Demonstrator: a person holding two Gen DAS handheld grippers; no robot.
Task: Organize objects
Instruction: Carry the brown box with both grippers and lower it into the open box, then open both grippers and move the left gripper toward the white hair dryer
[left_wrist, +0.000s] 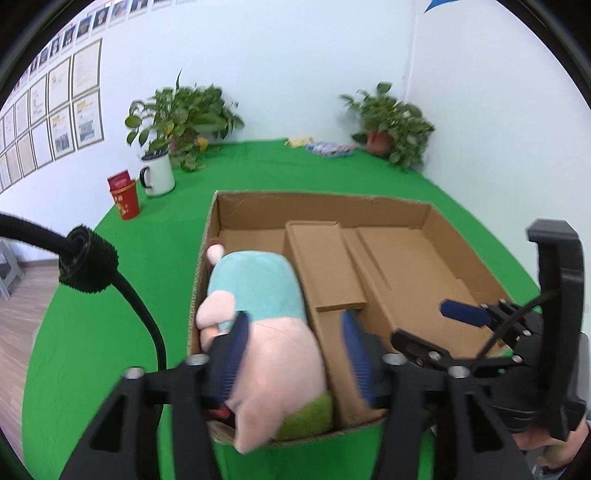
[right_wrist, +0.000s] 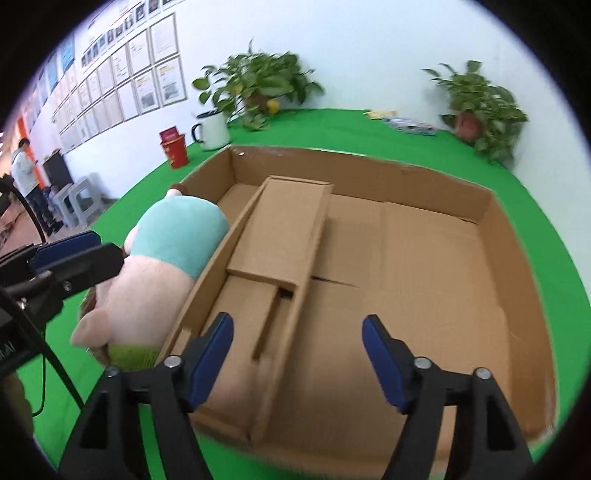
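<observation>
On the left side of the box (left_wrist: 399, 206) lies the toy (left_wrist: 258, 295), a soft pink and blue one. It fills the narrow left slot, between the box's left wall and the divider (left_wrist: 325, 266), and its near end pokes out over the near rim. The left gripper (left_wrist: 295, 354) sits over that near end with its jaws apart. One pad is right beside the toy's left side, maybe brushing it; the other pad is clear of it on the right. So the toy is not held now. It looks like it has been put away, and this step seems just about done.

Right of the divider, the big part of the box is bare. The right gripper (right_wrist: 299, 358) hangs over the near part of the box, jaws wide, holding nothing.

Next, I think both grippers should lift away and go find another thing. Far back on the green table are some small packets (left_wrist: 328, 149) between two plants.
</observation>
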